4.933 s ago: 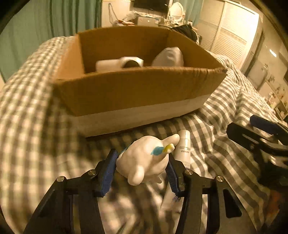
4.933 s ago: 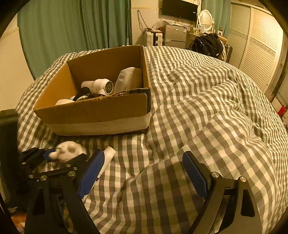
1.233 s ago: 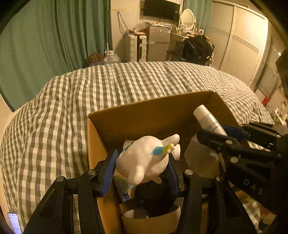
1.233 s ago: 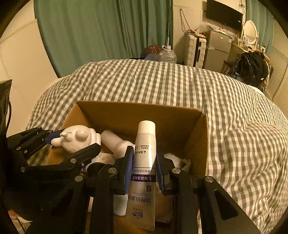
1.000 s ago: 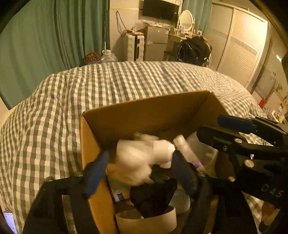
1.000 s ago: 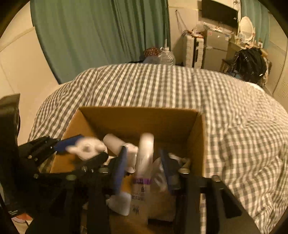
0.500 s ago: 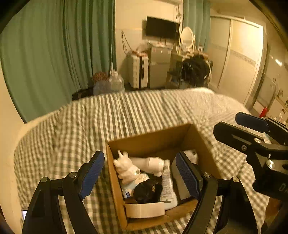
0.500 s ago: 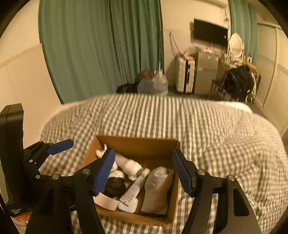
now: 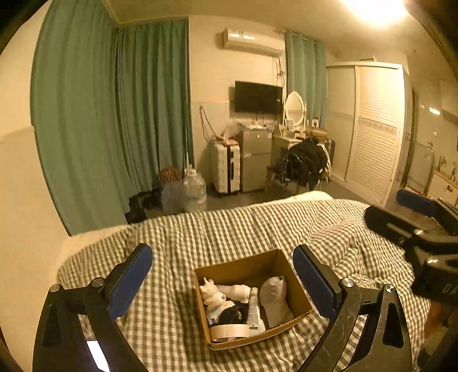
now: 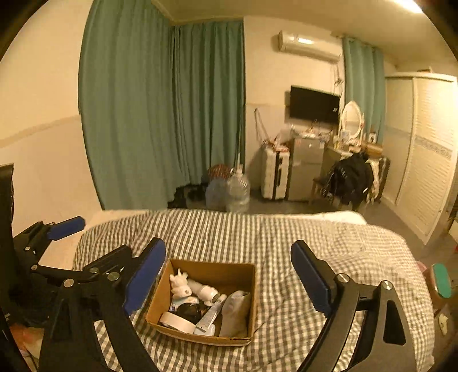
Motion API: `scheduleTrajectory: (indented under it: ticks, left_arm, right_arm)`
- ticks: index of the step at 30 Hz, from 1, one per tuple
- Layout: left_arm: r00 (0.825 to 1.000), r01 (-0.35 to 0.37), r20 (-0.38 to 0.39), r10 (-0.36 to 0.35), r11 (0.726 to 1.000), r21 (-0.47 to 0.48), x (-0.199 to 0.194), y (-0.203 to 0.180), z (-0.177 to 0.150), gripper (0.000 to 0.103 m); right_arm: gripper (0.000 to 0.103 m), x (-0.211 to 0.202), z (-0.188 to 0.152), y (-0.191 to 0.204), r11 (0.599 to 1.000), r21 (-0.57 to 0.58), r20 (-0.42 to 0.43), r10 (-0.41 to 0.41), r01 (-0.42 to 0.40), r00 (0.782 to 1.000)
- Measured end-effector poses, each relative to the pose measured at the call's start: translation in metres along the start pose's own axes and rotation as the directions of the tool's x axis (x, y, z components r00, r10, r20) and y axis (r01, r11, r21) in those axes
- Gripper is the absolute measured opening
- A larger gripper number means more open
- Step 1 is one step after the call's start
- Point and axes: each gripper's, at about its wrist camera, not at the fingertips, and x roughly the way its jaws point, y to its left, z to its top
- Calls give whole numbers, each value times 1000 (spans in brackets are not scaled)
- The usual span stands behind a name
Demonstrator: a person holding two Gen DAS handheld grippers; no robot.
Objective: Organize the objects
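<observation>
Both grippers, left (image 9: 221,277) and right (image 10: 227,271), jaws released, empty, above box (image 9: 297,289) at lower centre on bed (image 9: 183,240); toy (image 9: 211,294), tube (image 9: 253,307) inside.

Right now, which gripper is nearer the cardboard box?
Cannot tell. The left gripper and right gripper both hang open, pulled back above the cardboard box, framing it about equally.

Dim, warm amber cast. Bright ceiling light (image 9: 375,8) blows out at top right, glare spreading. Strong fisheye bending, black vignette at corners. Focus fairly sharp; soft shadows.
</observation>
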Motion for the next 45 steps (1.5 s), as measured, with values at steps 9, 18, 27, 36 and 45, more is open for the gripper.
scheduleTrajectory:
  ticks: [9,18,27,36,45]
  left_arm:
    - [990,-43,132,43,999,-4,-56,1,-9,103]
    - [980,-63,186,75,995,-73,-62,-4,-55,103]
    - [987,-65,140,78,993,-95,-24,-17,-116,103]
    - [995,-58,73,67,991,-122,-1,-18,-147,103]
    - [995,-76,50,81,991,-110,4,-16,-148,103]
  right_arm:
    - [101,-64,1,-7,995,-8,132,-94,96,987]
    - [102,-75,-43,-15,996,2,167,-93,94,982]
    - [102,-35,-109,-19,989,3,158,-145,146,977]
    - [102,6,-151,-16,992,5,99,-124,124,987]
    - [102,16,-158,-15,992,8,65,-124,124,990]
